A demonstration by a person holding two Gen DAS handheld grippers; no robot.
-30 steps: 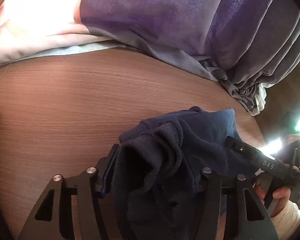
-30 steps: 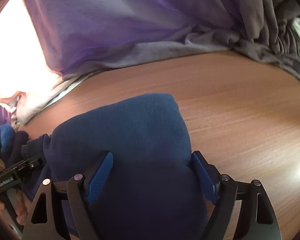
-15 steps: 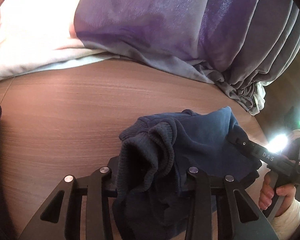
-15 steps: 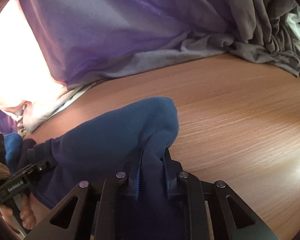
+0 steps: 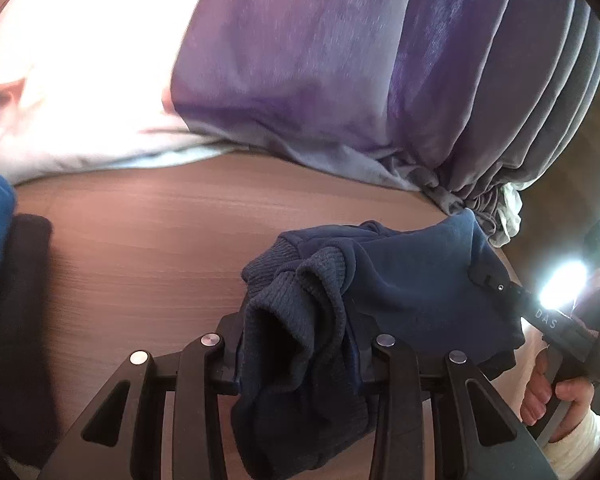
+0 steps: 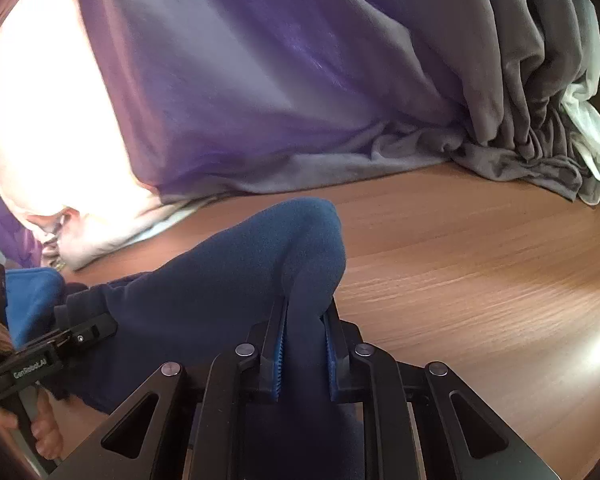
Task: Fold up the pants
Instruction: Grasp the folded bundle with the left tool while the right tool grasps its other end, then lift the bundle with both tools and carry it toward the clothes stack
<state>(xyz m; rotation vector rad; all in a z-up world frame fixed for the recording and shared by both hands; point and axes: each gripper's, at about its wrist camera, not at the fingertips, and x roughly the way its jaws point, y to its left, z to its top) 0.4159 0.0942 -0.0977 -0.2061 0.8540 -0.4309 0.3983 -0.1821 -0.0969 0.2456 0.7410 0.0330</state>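
Pants (image 5: 412,292) pinched in left gripper (image 5: 300,360) and right gripper (image 6: 303,356), above table (image 6: 480,272)

left tongs (image 5: 300,360) – clamped on navy pants (image 5: 400,288) | wooden table (image 5: 148,248) beneath

Wood table (image 6: 480,280) (curtain (image 6: 500,160) pooled)

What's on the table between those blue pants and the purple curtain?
Nothing: bare wooden table separates the pants from the curtain, seen in the right wrist view.
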